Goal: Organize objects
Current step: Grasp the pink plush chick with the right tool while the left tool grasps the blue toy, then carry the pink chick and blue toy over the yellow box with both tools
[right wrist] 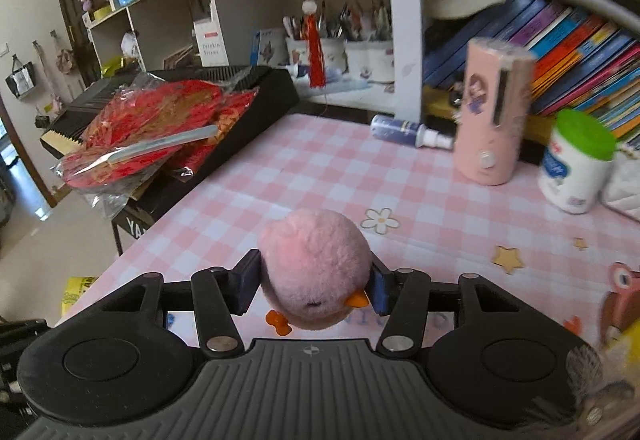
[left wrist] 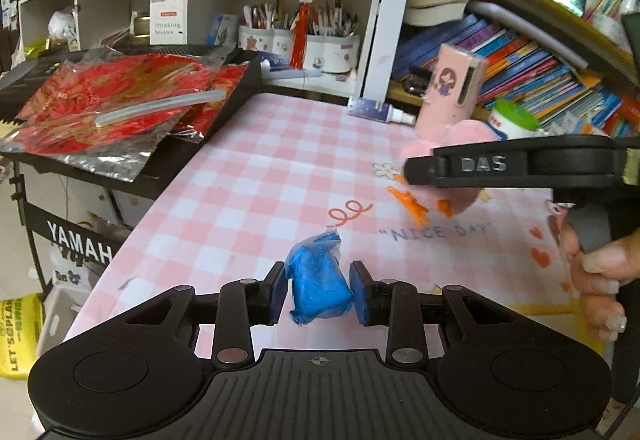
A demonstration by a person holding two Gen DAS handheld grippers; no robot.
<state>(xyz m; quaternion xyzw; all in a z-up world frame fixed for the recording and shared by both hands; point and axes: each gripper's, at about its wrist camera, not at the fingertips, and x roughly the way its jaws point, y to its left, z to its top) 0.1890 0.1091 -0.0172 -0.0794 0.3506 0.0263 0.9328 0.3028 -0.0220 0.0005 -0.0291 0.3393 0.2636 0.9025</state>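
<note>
— What's the left claw got?

— A blue wrapped lump, pinched tight between both pads, held above the pink checked tabletop.

— And the right claw?

— Clamped on a pink plush bird, one pad pressed into each fluffy side, orange beak and feet poking out underneath. It's off the tabletop too, and from the left side you can see a hand gripping that tool's handle.

— What's further back?

— A pink cylinder with a cartoon girl stands upright, a white tub with a green lid just right of it. A small spray bottle lies on its side near the white shelf post. Left of the tabletop, red foil packets sit on a black keyboard. Books fill the shelf behind.
</note>
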